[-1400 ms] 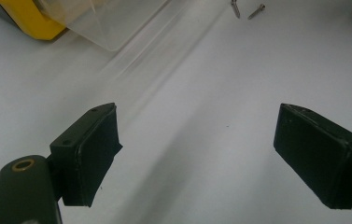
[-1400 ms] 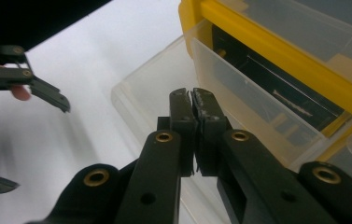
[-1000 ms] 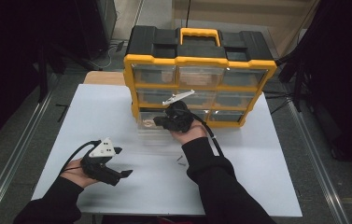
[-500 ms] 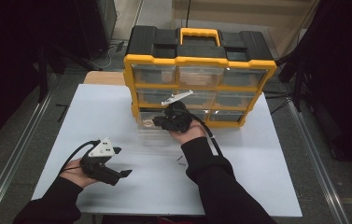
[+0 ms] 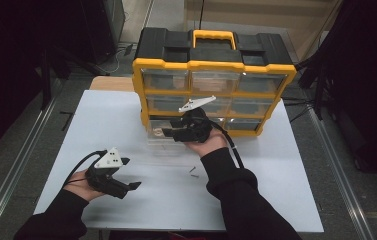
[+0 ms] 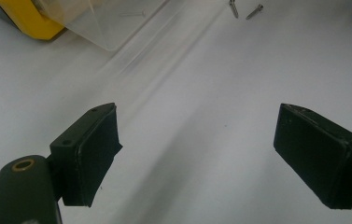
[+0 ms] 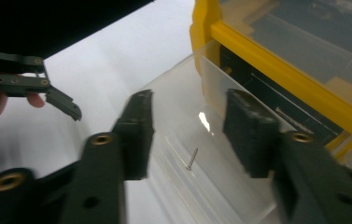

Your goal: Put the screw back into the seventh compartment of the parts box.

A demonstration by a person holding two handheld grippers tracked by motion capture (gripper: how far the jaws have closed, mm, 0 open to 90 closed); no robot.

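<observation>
A yellow and black organizer (image 5: 213, 65) with clear drawers stands at the back of the white table (image 5: 126, 115). Its bottom-left clear drawer (image 5: 157, 139) is pulled out, and a small screw (image 7: 192, 158) lies on its floor. My right gripper (image 5: 168, 132) hovers over this drawer. Its jaws have just been opening and now stand apart, with nothing pressed between the pads (image 7: 138, 135). My left gripper (image 5: 132, 187) rests at the front left of the table, open and empty, with its pads (image 6: 96, 154) wide apart.
Two loose screws (image 5: 192, 171) lie on the table in front of the drawer, also visible in the left gripper view as screws (image 6: 254, 11). The organizer's yellow frame (image 7: 276, 65) rises just beyond the right gripper. The table edge runs close behind the left hand.
Both hands have stayed almost where they were. The right gripper has barely shifted over the pulled-out drawer.
</observation>
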